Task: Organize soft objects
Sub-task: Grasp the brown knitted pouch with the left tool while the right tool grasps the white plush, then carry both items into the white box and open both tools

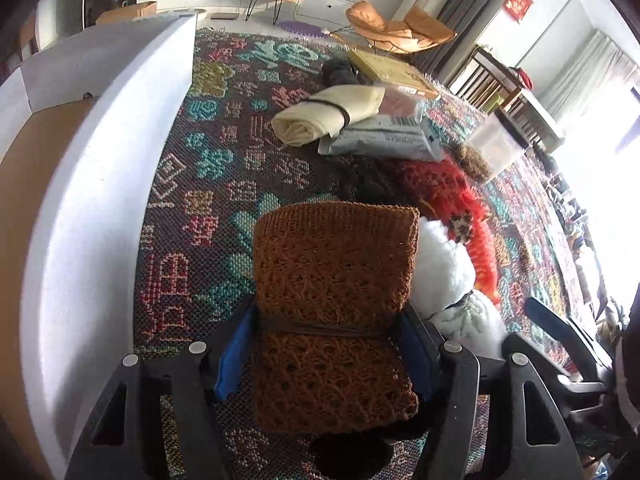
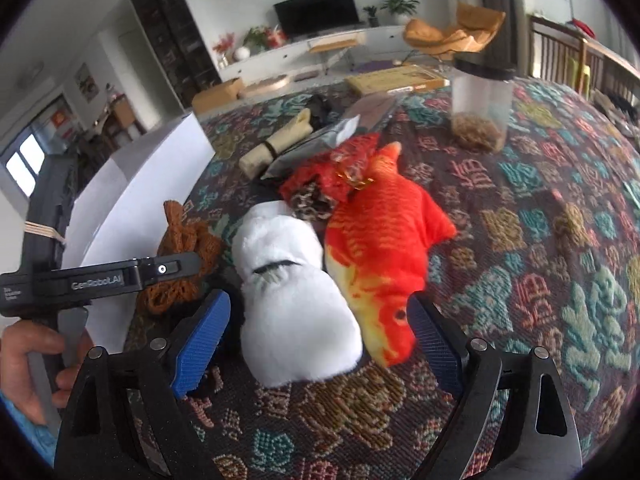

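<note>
Your left claw (image 1: 334,328) grips the brown knit bundle (image 1: 334,280) beside the white box (image 1: 100,160), so carry it level (the band looks thin), while your right claw (image 2: 320,328) hangs released over the white plush (image 2: 292,300).

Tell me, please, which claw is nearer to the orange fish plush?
Right. The right claw stands open with the orange fish plush and the white plush between its fingers; the left claw is off to the side, shut on the brown knit bundle.
</note>
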`<state>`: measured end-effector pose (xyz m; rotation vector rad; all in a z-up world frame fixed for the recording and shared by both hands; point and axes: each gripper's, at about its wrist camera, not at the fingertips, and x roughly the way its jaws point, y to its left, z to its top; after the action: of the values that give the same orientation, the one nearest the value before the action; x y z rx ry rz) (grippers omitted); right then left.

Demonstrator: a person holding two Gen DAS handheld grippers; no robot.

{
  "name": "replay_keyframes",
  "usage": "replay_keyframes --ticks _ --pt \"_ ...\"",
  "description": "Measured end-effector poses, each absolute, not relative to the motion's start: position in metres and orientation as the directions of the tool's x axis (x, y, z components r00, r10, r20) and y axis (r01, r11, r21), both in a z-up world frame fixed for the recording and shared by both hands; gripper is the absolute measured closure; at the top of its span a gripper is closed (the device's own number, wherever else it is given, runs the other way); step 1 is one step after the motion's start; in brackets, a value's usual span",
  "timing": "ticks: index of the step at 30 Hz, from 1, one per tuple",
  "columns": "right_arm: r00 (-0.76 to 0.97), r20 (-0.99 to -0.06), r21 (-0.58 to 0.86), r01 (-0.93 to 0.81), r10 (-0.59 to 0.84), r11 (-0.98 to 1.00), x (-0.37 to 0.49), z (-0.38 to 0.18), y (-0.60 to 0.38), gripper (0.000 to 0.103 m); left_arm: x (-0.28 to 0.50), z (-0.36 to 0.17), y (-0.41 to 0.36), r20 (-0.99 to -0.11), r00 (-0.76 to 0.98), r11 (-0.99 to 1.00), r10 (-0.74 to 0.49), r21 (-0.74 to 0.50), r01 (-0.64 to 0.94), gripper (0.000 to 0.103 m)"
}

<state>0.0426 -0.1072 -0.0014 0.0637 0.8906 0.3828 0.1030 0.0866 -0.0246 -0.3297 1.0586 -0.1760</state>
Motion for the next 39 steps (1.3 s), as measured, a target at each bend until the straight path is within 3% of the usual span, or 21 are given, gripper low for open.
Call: replay_keyframes --ticks 2,3,4,7,12,15,19,22,26,28,33,35,36,39 --pt "0.478 -0.818 0.158 -0.348 0.32 0.924 0.065 -0.01 -0.077 0.016 0.098 -0.005 0.094 -0.8 0.519 0.933 -0.301 -0.358 -0.011 0.038" --pt "0.421 -0.863 0.125 -0.36 0.28 0.925 0.075 -0.019 -0.065 0.03 0.097 0.004 0.098 -0.79 0.535 0.934 -0.3 -0.358 -0.006 0.038" --pt "0.358 -0.905 0.09 -0.362 0.228 0.928 0.084 -0.031 -0.057 0.05 0.094 0.013 0.101 -0.779 0.552 0.935 -0.298 -0.355 0.003 0.038" --pt "0.294 -0.927 0.128 -0.34 0.235 0.932 0.091 -0.038 -0.064 0.056 0.083 0.037 0.111 -0.747 0.594 0.937 -0.298 -0.348 0.032 0.038" --pt "0.447 -0.826 0.245 -0.261 0.342 0.934 0.072 0.03 -0.106 0.055 0.063 0.059 0.14 -0.714 0.642 0.945 -0.278 -0.322 0.052 0.037" --pt "0.524 -0.834 0.096 -0.172 0.173 0.981 0.077 0.052 -0.124 0.054 0.053 0.066 0.161 -0.708 0.661 0.952 -0.247 -0.306 0.029 0.037" --pt "0.354 -0.844 0.433 0.003 0.404 0.901 0.102 0.017 -0.17 0.042 0.039 0.067 0.183 -0.706 0.675 0.958 -0.216 -0.287 0.007 0.037" --pt "0.332 -0.899 0.31 0.027 0.284 0.95 0.108 -0.004 -0.175 0.038 0.03 0.066 0.193 -0.706 0.677 0.959 -0.207 -0.283 -0.002 0.037" --pt "0.316 -0.865 0.433 0.078 0.39 0.898 0.11 -0.017 -0.198 0.033 0.023 0.064 0.197 -0.704 0.684 0.964 -0.191 -0.267 -0.006 0.037" --pt "0.32 -0.857 0.454 0.097 0.405 0.885 0.116 -0.019 -0.205 0.021 0.022 0.062 0.194 -0.709 0.678 0.964 -0.194 -0.267 -0.002 0.037" --pt "0.299 -0.872 0.41 0.016 0.387 0.912 0.13 -0.016 -0.187 0.021 0.022 0.055 0.187 -0.718 0.665 0.962 -0.205 -0.273 0.001 0.037" --pt "0.293 -0.904 0.303 -0.075 0.311 0.95 0.131 -0.013 -0.167 0.037 0.022 0.054 0.183 -0.722 0.66 0.962 -0.208 -0.274 0.003 0.037" --pt "0.31 -0.914 0.243 -0.099 0.262 0.965 0.13 -0.009 -0.16 0.064 0.023 0.055 0.182 -0.722 0.659 0.961 -0.211 -0.275 0.006 0.037" --pt "0.405 -0.885 0.231 -0.048 0.23 0.972 0.123 0.015 -0.172 0.063 0.022 0.058 0.178 -0.719 0.664 0.965 -0.208 -0.263 0.017 0.037"
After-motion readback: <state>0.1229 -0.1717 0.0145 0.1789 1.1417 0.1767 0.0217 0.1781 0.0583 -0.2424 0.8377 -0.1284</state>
